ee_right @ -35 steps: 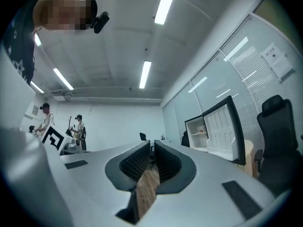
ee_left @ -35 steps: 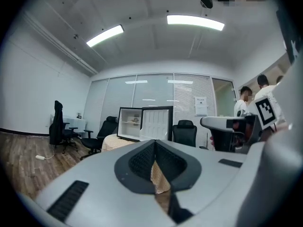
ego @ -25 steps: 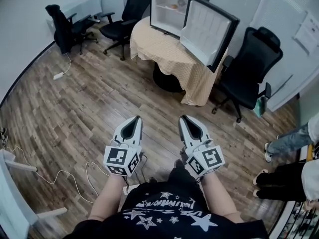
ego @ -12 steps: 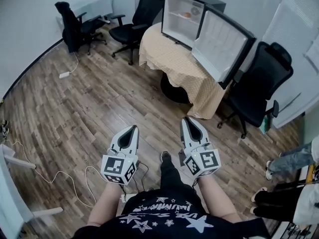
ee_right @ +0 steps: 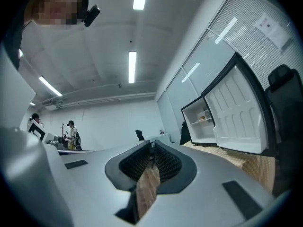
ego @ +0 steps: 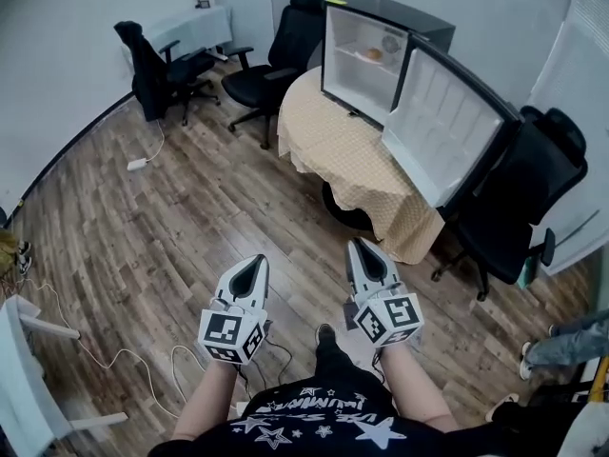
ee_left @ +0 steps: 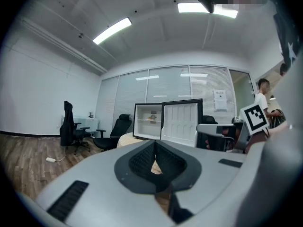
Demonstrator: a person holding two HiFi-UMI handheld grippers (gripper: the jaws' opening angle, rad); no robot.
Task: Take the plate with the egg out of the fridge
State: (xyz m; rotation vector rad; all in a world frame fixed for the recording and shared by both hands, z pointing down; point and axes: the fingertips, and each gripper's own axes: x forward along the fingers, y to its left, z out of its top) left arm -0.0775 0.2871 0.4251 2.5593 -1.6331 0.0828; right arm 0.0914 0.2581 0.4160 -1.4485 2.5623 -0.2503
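In the head view, the plate (ego: pixel 373 54) with the egg is seen on a shelf of the open fridge (ego: pixel 354 89) on the bench (ego: pixel 333 146), well apart from the left tongs (ego: pixel 257 260) and right tongs (ego: pixel 358 246). In the 2 gripper views, both are found pressed together, empty. The plate is judged stiff, slippery and breakable, and is best taken by its rim and kept level.

Round table (ego: pixel 338 150) under a tan checked cloth; bears a small black fridge (ego: pixel 400 17) toward its far edge, door swung wide open. Inside, a white upper shelf (ee_left: pixel 144 120), with a plate (ego: pixel 372 54) resting on it. Wooden plank floor (ego: pixel 209 227) all round: carries black office chairs (ego: pixel 255 74), a white power strip (ego: pixel 136 164) near the wall, and loose white cable (ego: pixel 124 336) at lower left.
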